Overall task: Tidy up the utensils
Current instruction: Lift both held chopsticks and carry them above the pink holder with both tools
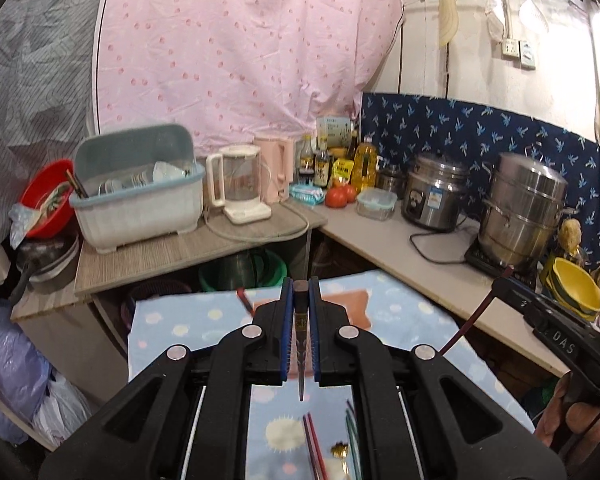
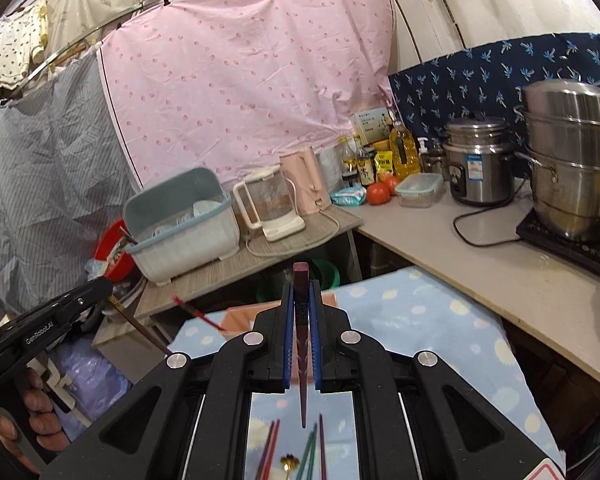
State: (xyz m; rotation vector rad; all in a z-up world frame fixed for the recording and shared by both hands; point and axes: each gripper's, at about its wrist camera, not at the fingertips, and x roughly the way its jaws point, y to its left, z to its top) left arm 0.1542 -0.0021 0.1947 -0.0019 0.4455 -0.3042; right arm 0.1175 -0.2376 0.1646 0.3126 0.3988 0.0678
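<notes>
My left gripper [image 1: 301, 286] is shut on a dark brown chopstick [image 1: 300, 344], held lengthwise between the blue pads above the blue cloth table [image 1: 400, 312]. My right gripper [image 2: 301, 286] is shut on a dark red chopstick [image 2: 302, 352] in the same way. Each gripper shows in the other view: the right one [image 1: 504, 276] with its chopstick hanging down, the left one [image 2: 104, 282] with its chopstick slanting. Several coloured chopsticks [image 2: 296, 452] and a gold spoon [image 2: 287, 462] lie on the cloth below. A blue dish rack [image 1: 138, 190] with chopsticks in its corner stands on the shelf.
A glass kettle [image 1: 240, 182], pink kettle [image 1: 274, 168], bottles, tomatoes [image 1: 338, 196] and a food box [image 1: 376, 202] line the back. A rice cooker [image 1: 434, 192], steamer pot [image 1: 524, 212] and yellow bowls [image 1: 576, 286] stand on the right counter. A red basin [image 1: 48, 200] sits left.
</notes>
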